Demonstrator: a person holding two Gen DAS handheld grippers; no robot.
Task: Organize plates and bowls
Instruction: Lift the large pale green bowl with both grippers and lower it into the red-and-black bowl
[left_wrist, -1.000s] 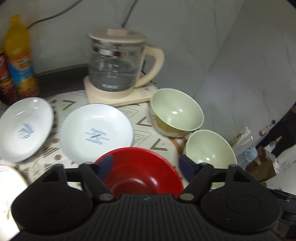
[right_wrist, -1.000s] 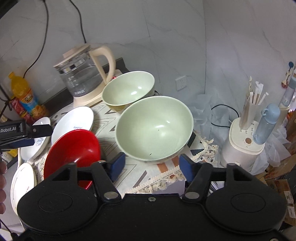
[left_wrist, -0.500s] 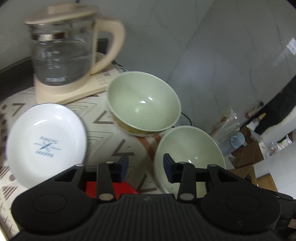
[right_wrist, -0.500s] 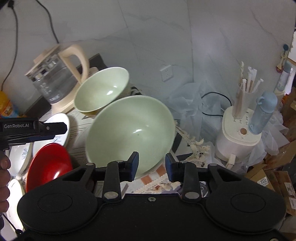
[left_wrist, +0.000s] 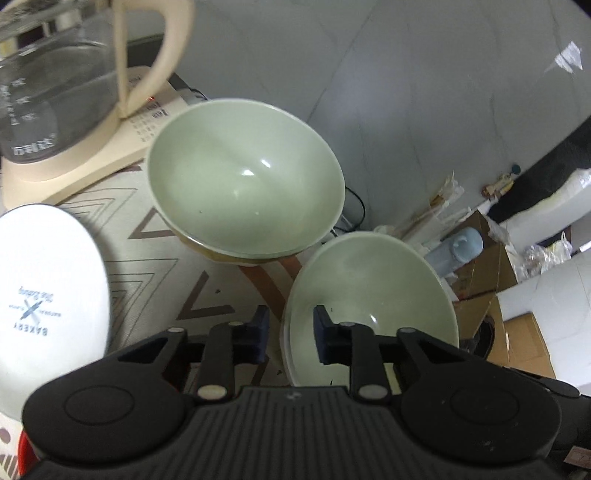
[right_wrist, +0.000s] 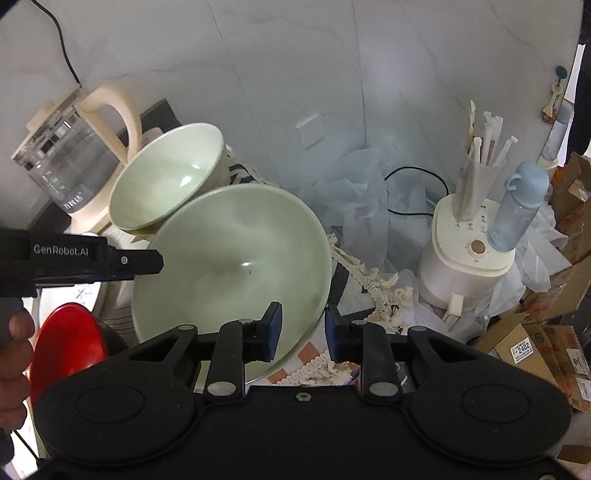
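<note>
Two pale green bowls stand on the patterned tablecloth (left_wrist: 166, 266). The nearer green bowl (left_wrist: 373, 295) (right_wrist: 229, 258) has a gripper at each side. My left gripper (left_wrist: 288, 332) straddles its left rim, one finger outside and one inside. The jaws are closing, with a small gap still visible beside the rim. My right gripper (right_wrist: 303, 332) straddles the right rim the same way, jaws closing and narrow gaps showing. The farther green bowl (left_wrist: 243, 177) (right_wrist: 166, 184) sits just behind, near the kettle. A white plate (left_wrist: 48, 295) and a red bowl (right_wrist: 66, 347) lie to the left.
A glass kettle (left_wrist: 55, 92) on a cream base stands at the back left. Off the table's right edge are a white appliance (right_wrist: 469, 258) holding wrapped straws, a blue bottle (right_wrist: 517, 206), plastic bags and cardboard boxes (right_wrist: 535, 350). A person's hand (right_wrist: 14, 350) holds the left gripper.
My left gripper swung right, from over the red bowl to the nearer green bowl's left rim. My right gripper came down over its right rim. Both pairs of jaws narrowed a lot.
</note>
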